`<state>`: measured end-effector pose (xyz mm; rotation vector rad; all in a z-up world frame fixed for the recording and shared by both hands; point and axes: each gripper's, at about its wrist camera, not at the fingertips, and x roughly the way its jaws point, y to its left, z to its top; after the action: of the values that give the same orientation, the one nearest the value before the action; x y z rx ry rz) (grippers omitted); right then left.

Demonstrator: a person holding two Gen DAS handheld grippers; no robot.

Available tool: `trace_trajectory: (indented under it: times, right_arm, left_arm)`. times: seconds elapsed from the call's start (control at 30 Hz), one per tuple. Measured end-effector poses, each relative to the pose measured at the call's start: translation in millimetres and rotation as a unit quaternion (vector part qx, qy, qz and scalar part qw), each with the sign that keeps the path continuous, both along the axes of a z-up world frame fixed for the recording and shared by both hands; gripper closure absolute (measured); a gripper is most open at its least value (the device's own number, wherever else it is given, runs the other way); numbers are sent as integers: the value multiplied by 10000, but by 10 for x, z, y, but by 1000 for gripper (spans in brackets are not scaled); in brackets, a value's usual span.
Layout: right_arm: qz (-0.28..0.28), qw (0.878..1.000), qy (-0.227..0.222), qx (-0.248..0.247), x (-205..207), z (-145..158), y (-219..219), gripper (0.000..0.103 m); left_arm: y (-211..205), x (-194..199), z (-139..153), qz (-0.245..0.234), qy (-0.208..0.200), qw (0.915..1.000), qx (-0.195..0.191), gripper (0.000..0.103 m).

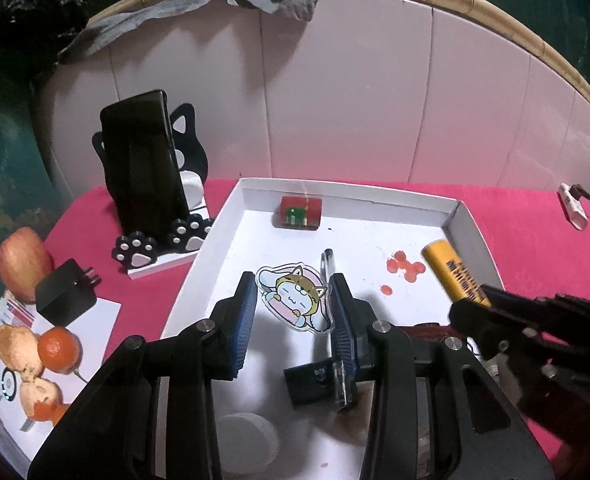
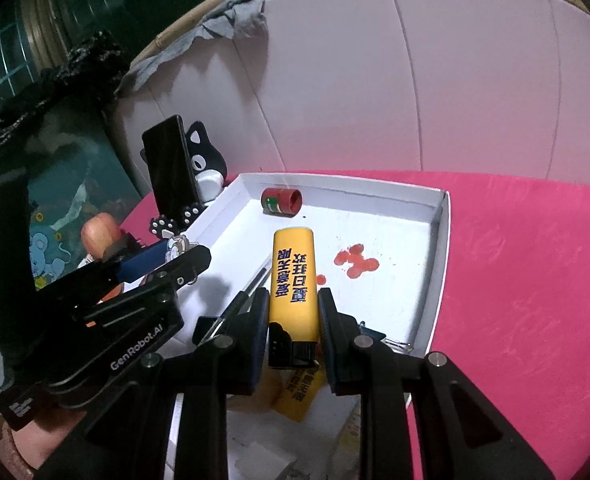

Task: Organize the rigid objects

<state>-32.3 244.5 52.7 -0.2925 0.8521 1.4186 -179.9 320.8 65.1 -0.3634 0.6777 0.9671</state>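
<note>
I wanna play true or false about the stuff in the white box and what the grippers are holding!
1. The right gripper holds a yellow lighter. True.
2. The left gripper holds a spoon. False: it grips a cartoon cat charm.
3. A small red can lies on its side in the white box. True.
4. The phone lies flat in the box. False: it stands in a cat-shaped stand outside it.
5. The tablecloth is blue. False: it is pink.

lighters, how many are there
2, both yellow. One lighter is held between the right gripper's fingers above the white tray. A second lighter lies under it at the tray's near end, partly covered, so others may be hidden.
</note>
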Motion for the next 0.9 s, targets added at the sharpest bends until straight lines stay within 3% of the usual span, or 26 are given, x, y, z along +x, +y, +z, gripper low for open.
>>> trace_trajectory:
  times: [0.27, 0.3, 0.33, 0.37, 0.4, 0.5, 0.53, 0.57, 0.67, 0.9]
  right_arm:
    - [-31, 9998, -180, -6, -59, -26, -42, 79]
    - [-65, 9998, -201, -14, -56, -27, -56, 75]
    - [-121, 9996, -243, -14, -51, -26, -76, 69]
    - [-171, 9995, -269, 3, -46, -22, -99, 51]
    - [-226, 9993, -287, 41, -39, -14, -130, 36]
    - [-395, 9984, -397, 106, -5, 5, -235, 20]
    - [-427, 9982, -411, 118, 8, 9, -264, 20]
    - [-465, 9979, -433, 142, 23, 13, -304, 19]
    - [-550, 9967, -539, 267, 38, 40, -421, 0]
    - [-744, 9917, -829, 650, 33, 191, -746, 0]
  left_arm:
    - [32, -2, -31, 134, 16, 9998, -112, 65]
    - [31, -5, -35, 152, 24, 9998, -116, 64]
    - [25, -9, -36, 182, 36, 9998, -112, 50]
    - [13, -20, -30, 209, 21, 9997, -89, 37]
    - [-2, -33, -20, 221, -10, 9997, -61, 16]
    - [-64, -110, 31, 381, -108, 9992, 61, 5]
    - [-75, -127, 35, 412, -122, 9991, 39, 0]
    - [-95, -144, 48, 436, -144, 9989, 41, 0]
    - [-224, -201, 126, 514, -223, 9983, 168, 0]
    - [-552, -272, 290, 529, -331, 9976, 292, 0]
